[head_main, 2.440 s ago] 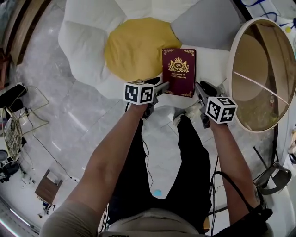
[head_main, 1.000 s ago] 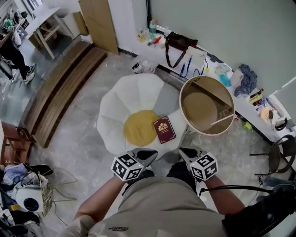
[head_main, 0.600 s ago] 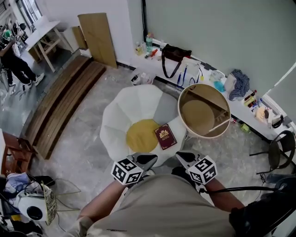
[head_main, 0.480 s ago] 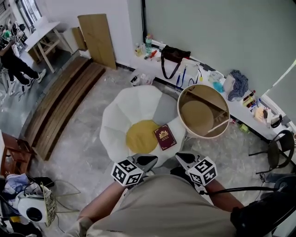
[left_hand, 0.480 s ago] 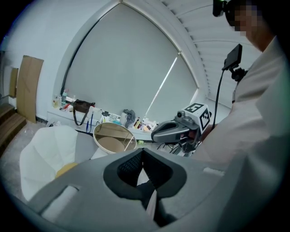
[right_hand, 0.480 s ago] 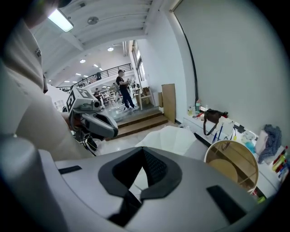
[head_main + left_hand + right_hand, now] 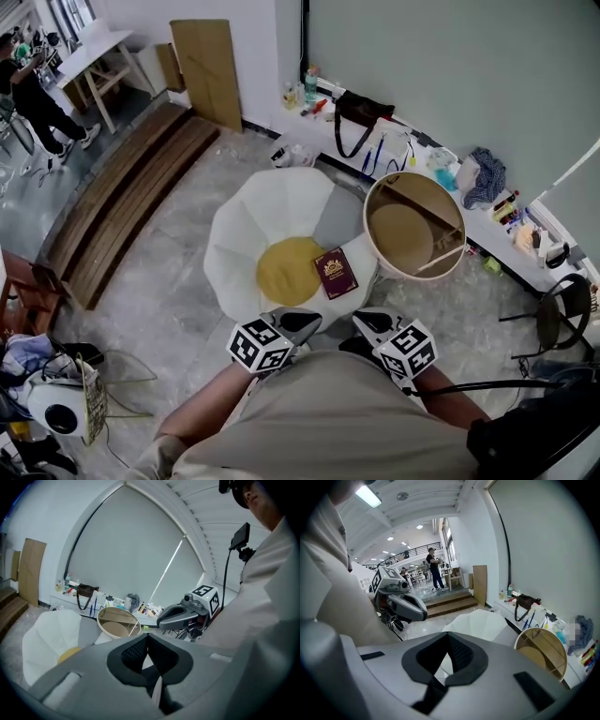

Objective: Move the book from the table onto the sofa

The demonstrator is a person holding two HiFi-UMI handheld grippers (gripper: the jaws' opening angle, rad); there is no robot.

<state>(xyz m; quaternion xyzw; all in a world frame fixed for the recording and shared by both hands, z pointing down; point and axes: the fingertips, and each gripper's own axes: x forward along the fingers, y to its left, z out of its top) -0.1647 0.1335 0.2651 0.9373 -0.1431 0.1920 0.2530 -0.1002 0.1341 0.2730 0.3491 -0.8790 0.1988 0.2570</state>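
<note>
The book (image 7: 335,273) lies flat on the sofa (image 7: 281,202), maroon cover with its gold crest facing up. It rests at the right edge of the yellow centre (image 7: 289,270) and reaches onto the white petal next to it. The round desk (image 7: 367,223) stands just beside the sofa on the right, and the book's far corner is near its rim. The desk's top looks bare apart from a thin pale rod lying across it.

The left tongs (image 7: 309,319) and the right tongs (image 7: 361,321) are held close to the person's body, side by side, pointing towards the sofa's near edge. Both are well apart from the book. The left gripper view shows its jaws pressed together at the tips with nothing between them. The right gripper view shows the same: jaws closed and empty.

Behind the sofa a low ledge runs along the grey wall, cluttered with a black bag (image 7: 359,108), bottles and cloths. A wooden board (image 7: 206,70) leans at the corner, and wooden steps (image 7: 122,197) run along the left. A person (image 7: 33,94) stands at the far left.
</note>
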